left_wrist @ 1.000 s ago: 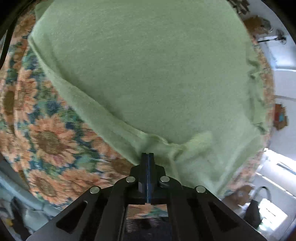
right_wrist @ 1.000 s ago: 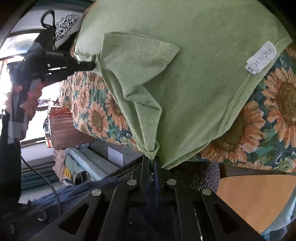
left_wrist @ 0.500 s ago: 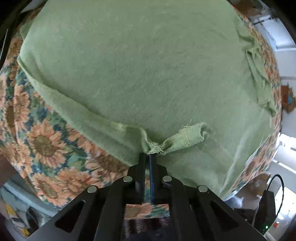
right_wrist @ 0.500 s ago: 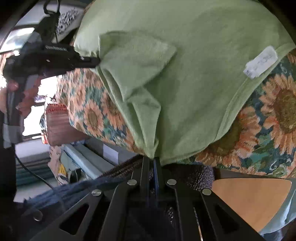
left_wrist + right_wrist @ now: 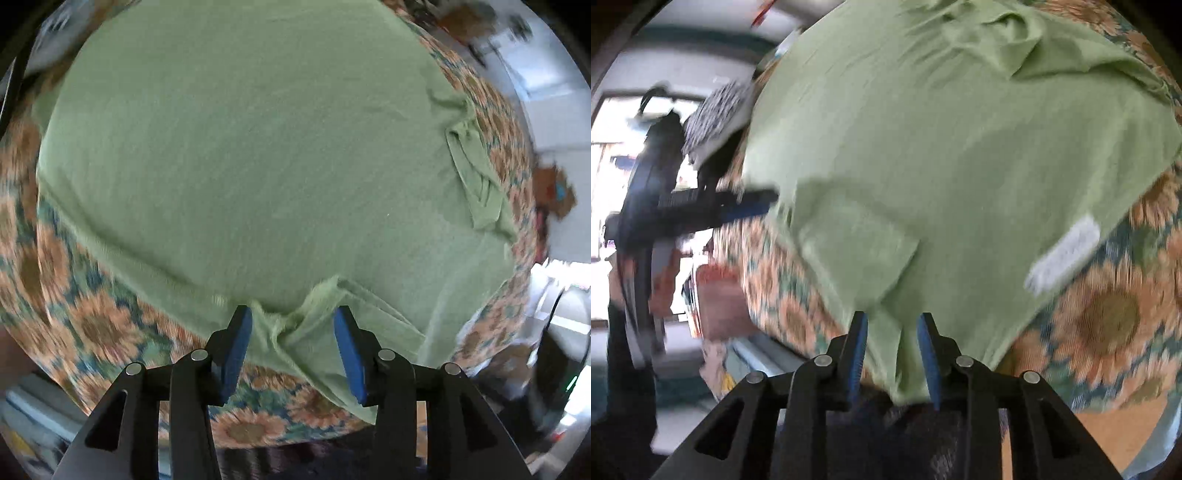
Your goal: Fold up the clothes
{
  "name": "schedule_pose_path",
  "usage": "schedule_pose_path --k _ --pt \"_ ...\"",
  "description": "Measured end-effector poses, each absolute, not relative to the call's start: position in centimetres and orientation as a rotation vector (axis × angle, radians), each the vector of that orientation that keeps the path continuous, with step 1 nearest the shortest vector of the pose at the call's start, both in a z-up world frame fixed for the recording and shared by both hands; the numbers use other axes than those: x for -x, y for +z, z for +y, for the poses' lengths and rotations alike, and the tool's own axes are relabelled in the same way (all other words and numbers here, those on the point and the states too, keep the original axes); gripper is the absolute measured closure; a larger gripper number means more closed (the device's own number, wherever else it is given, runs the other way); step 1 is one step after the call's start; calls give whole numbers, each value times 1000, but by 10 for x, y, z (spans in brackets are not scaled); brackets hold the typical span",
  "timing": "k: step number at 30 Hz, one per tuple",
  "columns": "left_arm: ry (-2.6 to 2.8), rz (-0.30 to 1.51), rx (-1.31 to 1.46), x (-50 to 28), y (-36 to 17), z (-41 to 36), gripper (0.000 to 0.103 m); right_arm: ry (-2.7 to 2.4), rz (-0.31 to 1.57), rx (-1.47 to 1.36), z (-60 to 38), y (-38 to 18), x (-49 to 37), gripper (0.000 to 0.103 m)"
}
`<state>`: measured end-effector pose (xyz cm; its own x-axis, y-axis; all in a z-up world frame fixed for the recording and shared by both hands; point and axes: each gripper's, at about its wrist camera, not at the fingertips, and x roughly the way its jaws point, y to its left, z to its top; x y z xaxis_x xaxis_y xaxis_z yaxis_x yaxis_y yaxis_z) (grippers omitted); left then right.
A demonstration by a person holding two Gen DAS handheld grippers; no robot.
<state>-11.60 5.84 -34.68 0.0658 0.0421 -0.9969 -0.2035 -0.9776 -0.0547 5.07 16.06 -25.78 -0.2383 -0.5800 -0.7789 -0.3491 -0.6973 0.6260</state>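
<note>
A light green T-shirt (image 5: 258,166) lies spread on a sunflower-print cloth (image 5: 92,325). My left gripper (image 5: 293,317) stands open at the shirt's near edge, where a rumpled corner of green fabric lies loose between the blue pads (image 5: 236,347). In the right wrist view the same shirt (image 5: 960,147) shows a white label (image 5: 1063,254) near its hem and a folded-over flap at the near edge. My right gripper (image 5: 892,321) is open too, with the flap's tip lying between its fingers. The left gripper (image 5: 750,199) appears there at the shirt's left edge.
The sunflower cloth (image 5: 1108,314) covers the work surface and drops off at its near edge. A hand (image 5: 665,273) holds the left tool. A leopard-print item (image 5: 716,110) sits behind it. A tan wooden surface (image 5: 1045,435) shows at the lower right.
Both grippers were shut on the shirt's edge and have now opened, letting the fabric drop onto the cloth. The shirt lies flatter and both views have shifted.
</note>
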Motion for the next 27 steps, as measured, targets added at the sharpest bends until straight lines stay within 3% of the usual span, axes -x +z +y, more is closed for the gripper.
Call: schedule_pose_path --k 2,5,6,7,9,10,11,18,27 --pt "2009 289 2123 115 -352 69 55 -2033 -1168 -1831 164 -266 -39 62" --pt "1963 382 2107 115 -363 78 56 -2011 -1149 -1867 159 -273 -28 62" --pt "1952 398 2108 115 -367 79 62 -2006 -1142 -1879 157 -275 -25 62" --pt "1953 394 2107 115 -369 78 77 -2005 -1135 -1889 156 -276 -22 66" --pt "1970 353 2092 107 -370 67 96 -2023 -1117 -1900 156 -277 -20 82" --pt "1983 314 2075 97 -368 58 96 -2048 -1096 -1889 157 -273 -19 94" --pt "1996 275 2058 87 -367 49 97 -2073 -1075 -1877 158 -270 -18 97" --pt "2041 113 1982 83 -343 -12 97 -2173 -962 -1797 167 -243 -11 98" --pt "2018 185 2105 82 -367 -41 95 -2240 -813 -1812 173 -242 10 98"
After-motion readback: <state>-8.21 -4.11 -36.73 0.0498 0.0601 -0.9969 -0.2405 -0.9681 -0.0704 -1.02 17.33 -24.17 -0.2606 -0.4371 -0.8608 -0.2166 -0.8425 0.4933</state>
